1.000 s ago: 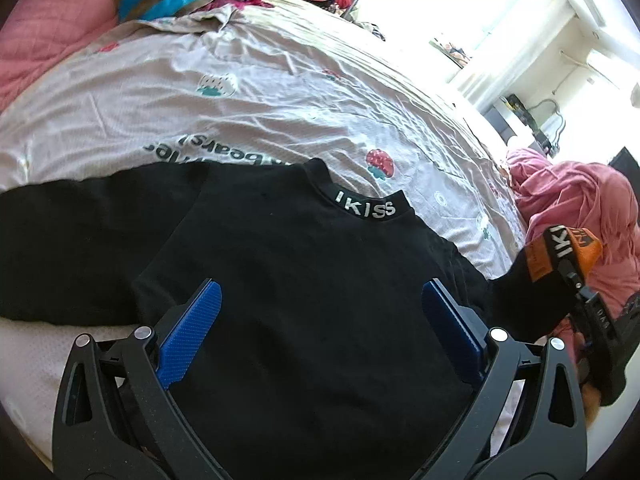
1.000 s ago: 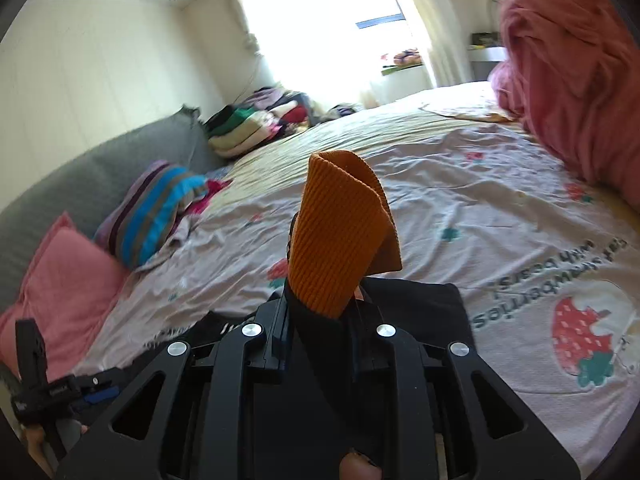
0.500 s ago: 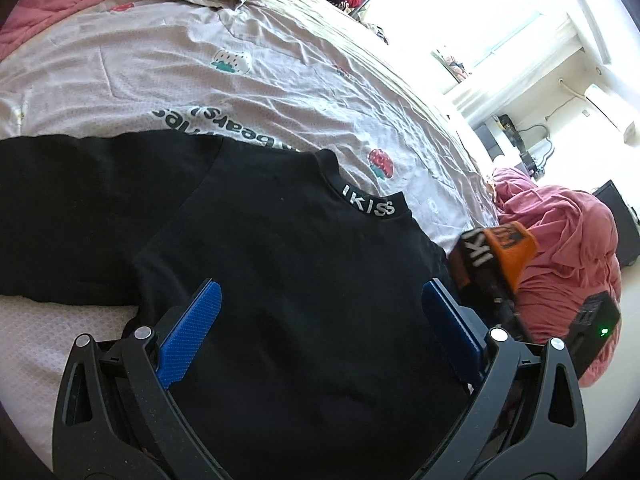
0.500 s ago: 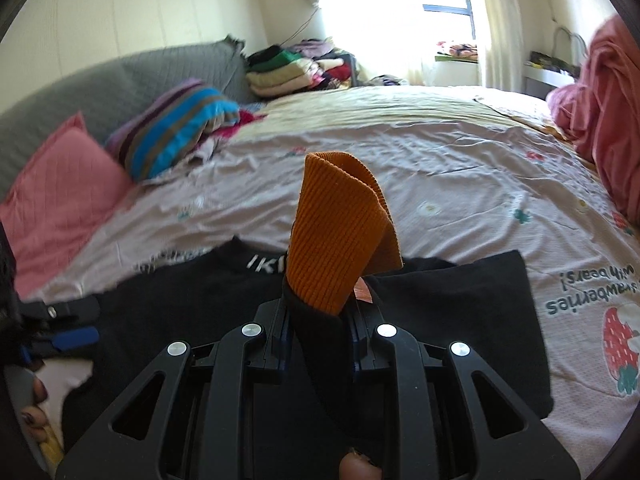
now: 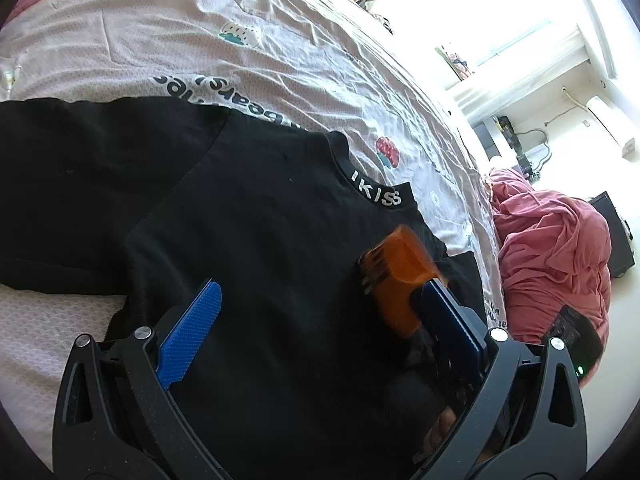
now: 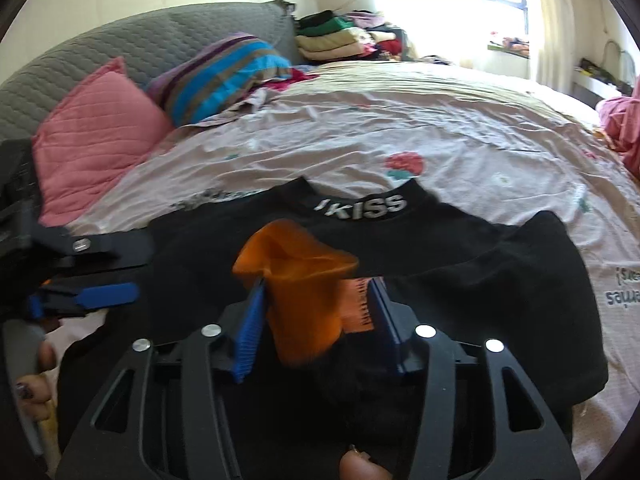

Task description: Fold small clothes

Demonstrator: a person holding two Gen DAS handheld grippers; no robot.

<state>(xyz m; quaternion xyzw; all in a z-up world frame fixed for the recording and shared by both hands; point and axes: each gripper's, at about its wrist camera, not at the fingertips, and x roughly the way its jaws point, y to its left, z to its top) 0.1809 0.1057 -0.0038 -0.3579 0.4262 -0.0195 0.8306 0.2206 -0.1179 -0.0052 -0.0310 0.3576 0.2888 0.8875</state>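
Sunlit bedroom, printed bedsheet (image 6: 460, 128), pink pillow (image 6: 92, 136), black top (image 5: 260, 240) spread flat

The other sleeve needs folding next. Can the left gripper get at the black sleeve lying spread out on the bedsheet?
Probably yes: the left gripper is open and empty over the black top, and nothing lies on the spread sleeve.

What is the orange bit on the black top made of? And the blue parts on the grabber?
The orange cuff looks like ribbed knit fabric, soft and matte: it flops and folds between the right gripper jaws, which have just been opening. The black top looks like smooth, dull jersey cloth, probably cotton. The blue pads seem to be hard plastic or rubber with a dotted grip texture.
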